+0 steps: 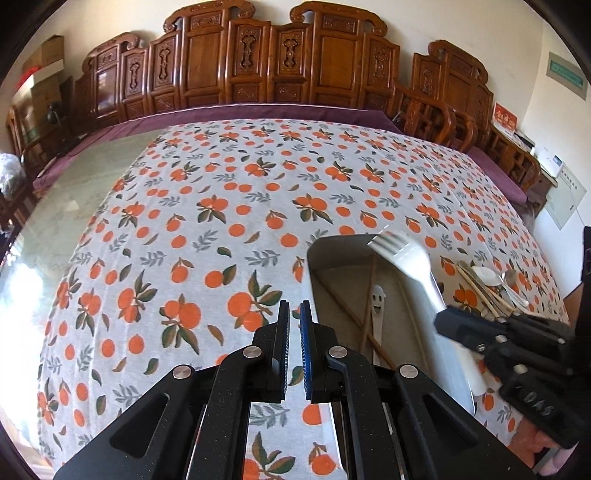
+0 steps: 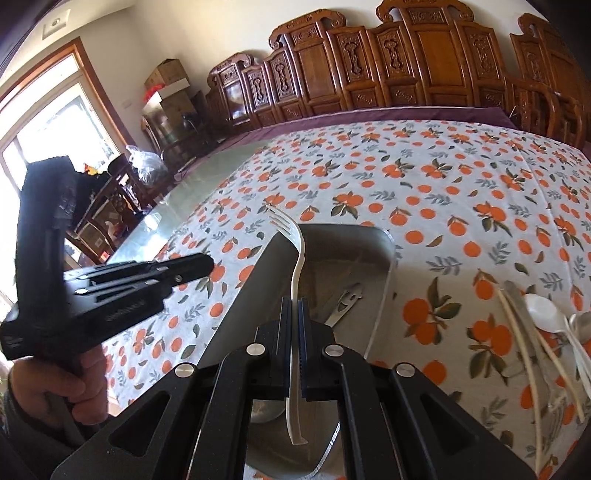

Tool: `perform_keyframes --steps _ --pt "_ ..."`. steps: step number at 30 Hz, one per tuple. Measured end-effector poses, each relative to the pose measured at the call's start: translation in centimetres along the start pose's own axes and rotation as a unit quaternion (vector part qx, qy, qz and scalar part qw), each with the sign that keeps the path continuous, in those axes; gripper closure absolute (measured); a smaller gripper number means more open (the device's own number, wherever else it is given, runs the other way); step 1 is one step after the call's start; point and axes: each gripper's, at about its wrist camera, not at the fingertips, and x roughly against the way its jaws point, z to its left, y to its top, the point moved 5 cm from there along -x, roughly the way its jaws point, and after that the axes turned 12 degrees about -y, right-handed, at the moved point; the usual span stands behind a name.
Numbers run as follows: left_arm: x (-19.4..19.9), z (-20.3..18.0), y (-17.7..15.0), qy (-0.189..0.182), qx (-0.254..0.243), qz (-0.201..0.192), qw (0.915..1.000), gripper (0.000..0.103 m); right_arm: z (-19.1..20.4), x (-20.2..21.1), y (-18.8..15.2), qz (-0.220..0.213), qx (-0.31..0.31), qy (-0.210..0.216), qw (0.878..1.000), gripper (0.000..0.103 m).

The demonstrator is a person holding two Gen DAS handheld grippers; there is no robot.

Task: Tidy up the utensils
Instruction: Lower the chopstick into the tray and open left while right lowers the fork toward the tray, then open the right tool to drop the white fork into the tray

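White fork [image 2: 296,280] clamped, right tool [image 2: 294,306] angled downward

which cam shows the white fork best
The right wrist view: the white fork runs tines to handle end between the right gripper fingers. The left wrist view shows only its blurred tines and neck.

Room background. Far side: a row of carved wooden chair backs [image 1: 280,59], dark reddish-brown, standing against a cream wall [image 2: 207,26]. Desk has a glass top [image 1: 74,192], partly covered by a white cloth printed with oranges [image 1: 207,206]; a purple strip [image 1: 258,110] runs along its far edge. Window with wooden frame [image 2: 48,122] on the left in the right wrist view, strong daylight coming through. Stacked cardboard boxes [image 2: 166,85] in the corner. Green-bordered notice [image 1: 567,75] on the right-hand wall.
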Motion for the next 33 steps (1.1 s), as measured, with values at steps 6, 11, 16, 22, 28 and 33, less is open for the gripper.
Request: perform_keyframes --steps 6,11,16,22,28,33 --pt "-0.1 0.4 0.0 0.004 0.003 0.001 1.0000 0.098 0.6 -1.9 -1.0 0.020 0.014 -0.011 1.000 0.098" --pt "-0.2 0.4 0.0 0.003 0.002 0.000 1.0000 0.098 0.7 -2.4 -1.8 0.027 0.016 -0.003 1.000 0.096" --pt "-0.2 0.2 0.0 0.003 0.001 0.000 1.0000 0.098 0.5 -2.1 -2.0 0.026 0.014 0.006 1.000 0.095" --pt "-0.2 -0.4 -0.1 -0.003 -0.002 -0.002 1.0000 0.098 -0.8 1.2 -1.5 -0.010 0.033 -0.003 0.999 0.095" --pt "0.0 -1.9 0.0 -0.017 -0.009 -0.006 0.9998 0.084 -5.0 5.1 -0.9 -0.042 0.045 -0.047 0.997 0.095" --pt "0.1 -3.9 0.0 -0.037 -0.019 -0.012 0.9991 0.071 -10.0 7.4 -0.8 -0.044 0.046 -0.102 0.993 0.095"
